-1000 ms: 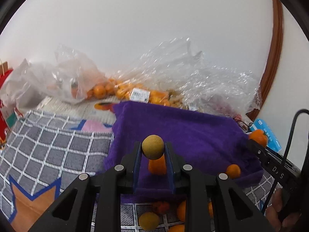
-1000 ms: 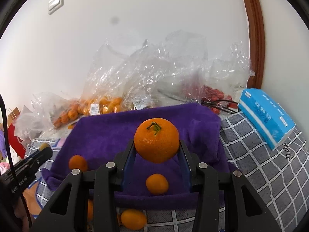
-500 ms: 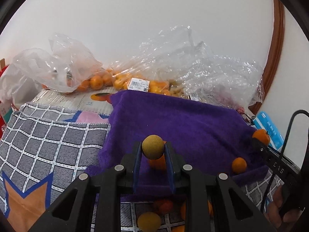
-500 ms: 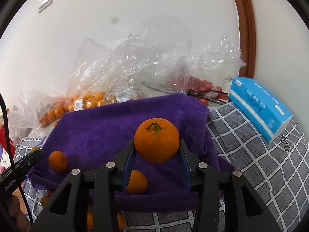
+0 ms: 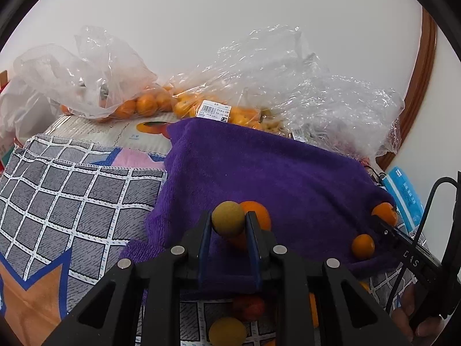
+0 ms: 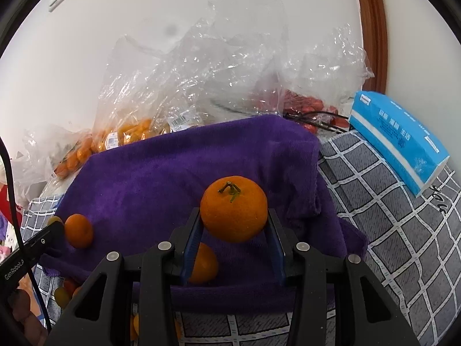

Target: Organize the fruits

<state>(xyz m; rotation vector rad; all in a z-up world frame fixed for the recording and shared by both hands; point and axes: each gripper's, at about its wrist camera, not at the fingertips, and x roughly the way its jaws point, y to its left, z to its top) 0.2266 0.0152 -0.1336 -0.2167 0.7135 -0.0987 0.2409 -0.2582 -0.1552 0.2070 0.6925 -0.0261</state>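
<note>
The left gripper [image 5: 228, 225] is clenching a small yellow-brown fruit [image 5: 228, 218] between its fingertips, hanging over the near edge of the purple towel [image 5: 273, 173]. Just behind that fruit, at about one o'clock, a small orange [image 5: 258, 212] is lying on the towel. A second small orange [image 5: 363, 246] is sitting at the towel's three o'clock edge, just beside the other gripper's tip. At eleven o'clock, clear bags of oranges [image 5: 149, 103] are leaning against the wall.

The right gripper [image 6: 234, 225] is grasping a large orange [image 6: 234, 209], stem up, over the towel [image 6: 173, 178]. Below it, at seven o'clock, an orange [image 6: 204, 263] is resting on the towel, partly hidden by a finger. Another [image 6: 78, 230] is lying at nine o'clock. A blue tissue pack [image 6: 403, 144] is lying on the checked cloth [image 6: 389, 230] at two o'clock.
</note>
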